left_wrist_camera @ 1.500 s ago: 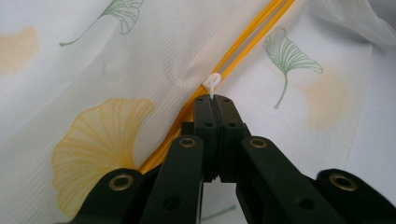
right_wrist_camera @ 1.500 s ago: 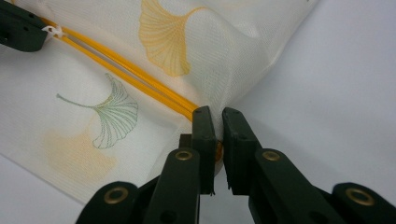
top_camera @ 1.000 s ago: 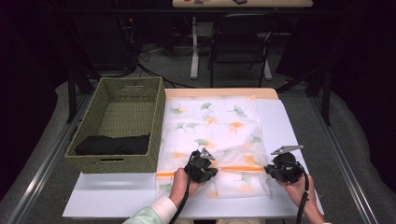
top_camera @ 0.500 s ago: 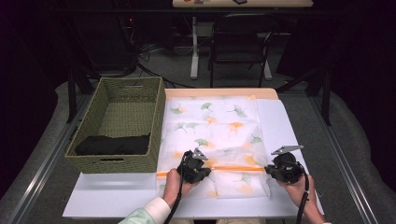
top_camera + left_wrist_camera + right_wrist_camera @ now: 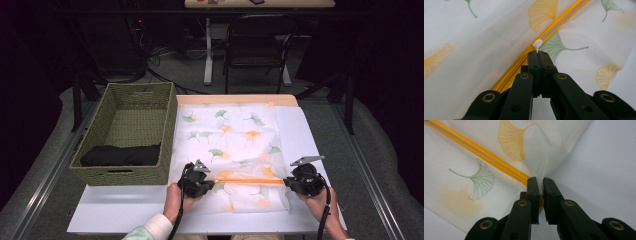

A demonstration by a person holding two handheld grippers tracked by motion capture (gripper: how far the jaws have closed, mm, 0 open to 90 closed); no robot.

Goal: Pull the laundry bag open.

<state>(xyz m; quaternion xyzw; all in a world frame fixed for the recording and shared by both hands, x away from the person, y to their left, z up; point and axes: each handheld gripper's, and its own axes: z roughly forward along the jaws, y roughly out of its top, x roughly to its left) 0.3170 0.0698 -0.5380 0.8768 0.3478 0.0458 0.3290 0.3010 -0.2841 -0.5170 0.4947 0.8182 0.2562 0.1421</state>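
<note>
A white mesh bag (image 5: 230,135) printed with ginkgo leaves lies flat on the table, an orange zipper (image 5: 250,181) running across its near part. My left gripper (image 5: 211,181) is at the zipper's left part, shut on the small white zipper pull (image 5: 537,45); its jaws (image 5: 539,53) meet with the tab pinched between them. My right gripper (image 5: 288,181) holds the bag's right edge where the zipper (image 5: 486,156) ends. There the jaws (image 5: 539,182) are shut on the fabric, a thin gap between them.
A woven green basket (image 5: 125,172) stands left of the bag with a black cloth (image 5: 120,155) inside at its near end. A white board (image 5: 115,210) lies under bag and basket. Beyond the table stands a dark chair (image 5: 255,50).
My left gripper has slid left along the zipper with the pull in its jaws. The right gripper has stayed at the bag's right edge.
</note>
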